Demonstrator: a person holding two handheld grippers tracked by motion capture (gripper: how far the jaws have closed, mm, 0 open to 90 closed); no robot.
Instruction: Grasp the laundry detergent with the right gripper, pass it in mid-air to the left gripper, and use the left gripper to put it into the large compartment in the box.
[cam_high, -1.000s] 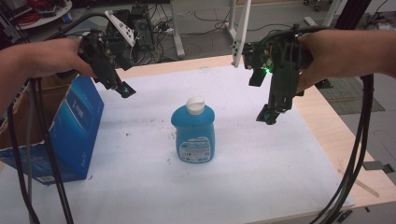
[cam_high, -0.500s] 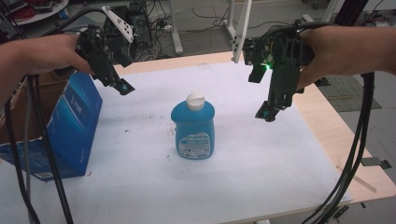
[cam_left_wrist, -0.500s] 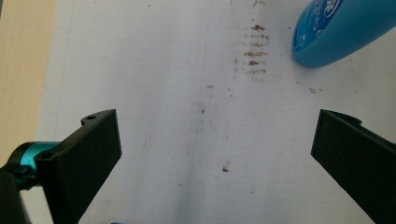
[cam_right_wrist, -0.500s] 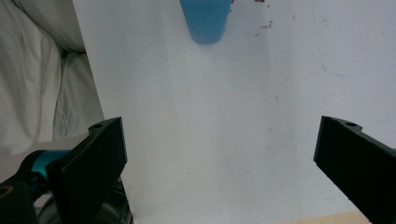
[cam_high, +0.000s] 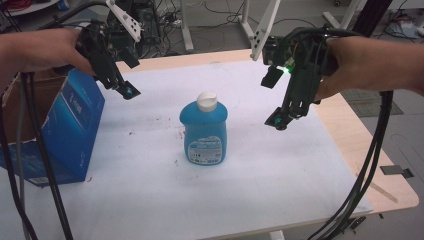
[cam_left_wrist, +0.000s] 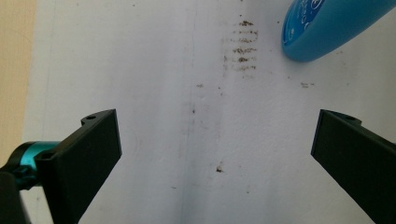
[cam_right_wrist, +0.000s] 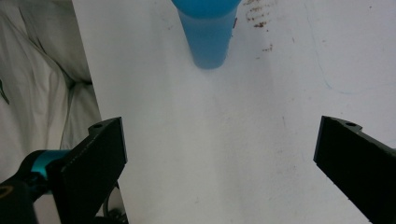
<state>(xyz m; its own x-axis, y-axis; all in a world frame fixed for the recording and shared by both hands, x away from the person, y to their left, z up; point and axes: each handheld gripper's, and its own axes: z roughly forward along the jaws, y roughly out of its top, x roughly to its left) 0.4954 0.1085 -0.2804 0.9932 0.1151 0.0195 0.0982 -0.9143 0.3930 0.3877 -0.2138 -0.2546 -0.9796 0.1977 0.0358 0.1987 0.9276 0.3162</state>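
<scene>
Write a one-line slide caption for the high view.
Two hand-held grippers, left gripper and right gripper, hover open on either side of an upright blue bottle on a white table cover.

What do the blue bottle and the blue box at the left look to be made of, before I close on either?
Blue bottle: probably smooth, slightly glossy plastic, judging by its rounded moulded body and soft sheen, with a white cap and a paper or film label. Blue box: likely printed cardboard, with flat panels, crisp folded edges and a light sheen. White table cover: matte, stained, paper or cloth; hard to tell.
</scene>
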